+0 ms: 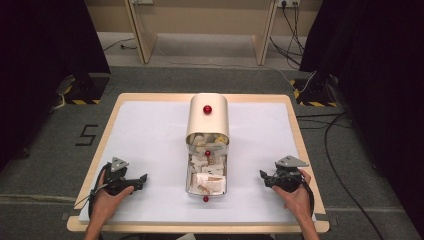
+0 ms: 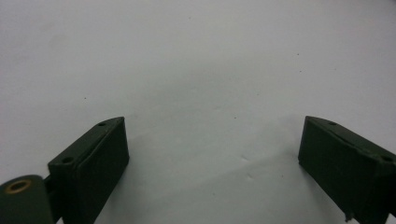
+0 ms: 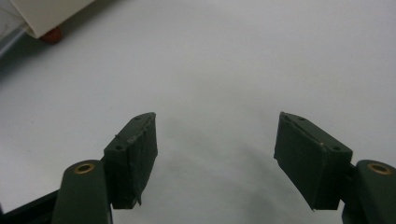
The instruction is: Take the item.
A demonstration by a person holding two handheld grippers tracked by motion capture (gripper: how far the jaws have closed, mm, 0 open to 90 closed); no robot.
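A cream roll-top box (image 1: pixel 208 117) with a red knob (image 1: pixel 207 109) stands mid-table, its lid rolled back. Its clear tray (image 1: pixel 189 176) holds several pale packets (image 1: pixel 207 172); small red feet show at its front. My left gripper (image 1: pixel 141 180) rests on the white mat to the box's left, open, nothing between its jaws (image 2: pixel 212 154). My right gripper (image 1: pixel 263 176) rests to the box's right, open and empty (image 3: pixel 215 149). A corner of the box (image 3: pixel 49 14) with a red foot (image 3: pixel 50 35) shows in the right gripper view.
The white mat (image 1: pixel 150 130) covers a wooden-edged table (image 1: pixel 92 165). Beyond it stand a wooden frame's legs (image 1: pixel 142 35), black curtains on both sides, and cables on the floor at right (image 1: pixel 335 150).
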